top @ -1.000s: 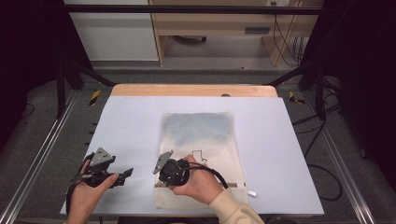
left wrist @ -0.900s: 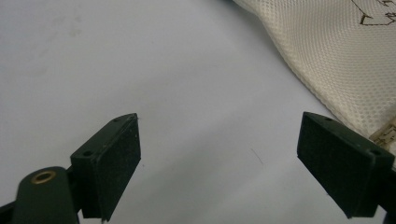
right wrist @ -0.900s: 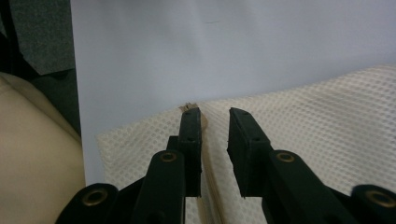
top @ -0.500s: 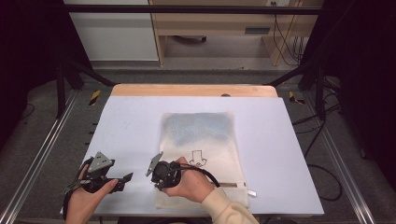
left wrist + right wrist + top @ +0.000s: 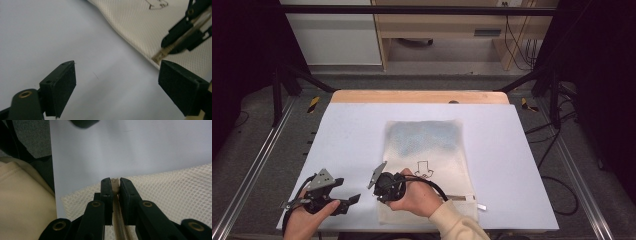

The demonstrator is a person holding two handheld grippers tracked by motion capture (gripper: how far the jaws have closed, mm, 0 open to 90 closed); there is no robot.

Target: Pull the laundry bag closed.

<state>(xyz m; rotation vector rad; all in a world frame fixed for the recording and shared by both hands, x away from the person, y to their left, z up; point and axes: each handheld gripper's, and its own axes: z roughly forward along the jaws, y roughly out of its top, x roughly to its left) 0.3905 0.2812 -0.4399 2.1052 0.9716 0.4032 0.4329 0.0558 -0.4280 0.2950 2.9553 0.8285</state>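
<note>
A cream mesh bag (image 5: 427, 165) is laid flat on the white tabletop (image 5: 347, 135), a little right of the middle. Its near edge is close to the near edge of the tabletop. A small arrow is drawn on the bag, and something blue is seen through the mesh at the far end. Wide bare room is left on the tabletop to the left, to the right and at the far side of the bag.

The right gripper (image 5: 114, 187) is held at the near left corner of the bag. Its fingers (image 5: 106, 190) have just been closing, and they are now pressed together on the end of the bag's zipper (image 5: 114, 185), which is pinched between them. The zipper band is seen running back under the gripper. In the high view a small metal tab (image 5: 482, 206) is seen sticking out at the near right corner of the bag.

The left gripper (image 5: 117, 82) is held just left of the bag, near the near left corner of the tabletop. Its fingers (image 5: 61, 85) are spread wide, and nothing is held or touched by them. Bare tabletop is seen between them, and the bag's edge lies a little way beyond.

Around the tabletop, a dark floor, metal rails, cables and a light wooden shelf at the far side are seen. Nothing is placed in the way on the tabletop.
</note>
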